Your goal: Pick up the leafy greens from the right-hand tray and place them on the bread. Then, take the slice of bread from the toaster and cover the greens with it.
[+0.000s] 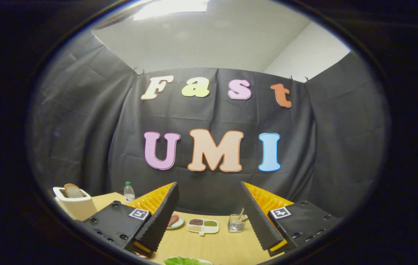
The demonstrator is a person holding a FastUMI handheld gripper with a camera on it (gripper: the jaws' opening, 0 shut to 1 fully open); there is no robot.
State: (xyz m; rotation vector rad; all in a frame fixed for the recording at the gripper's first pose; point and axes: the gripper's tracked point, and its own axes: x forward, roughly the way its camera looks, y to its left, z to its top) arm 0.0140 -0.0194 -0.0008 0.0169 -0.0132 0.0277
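The gripper [209, 217] is hanging wide open over the table [209, 244], near leafy greens [185, 261]. Bread [72, 190] is sticking out of the toaster [76, 206].

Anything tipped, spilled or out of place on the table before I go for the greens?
Nothing stands out. The brown bread slice sits upright in the white toaster; the green leafy greens lie near the open gripper.
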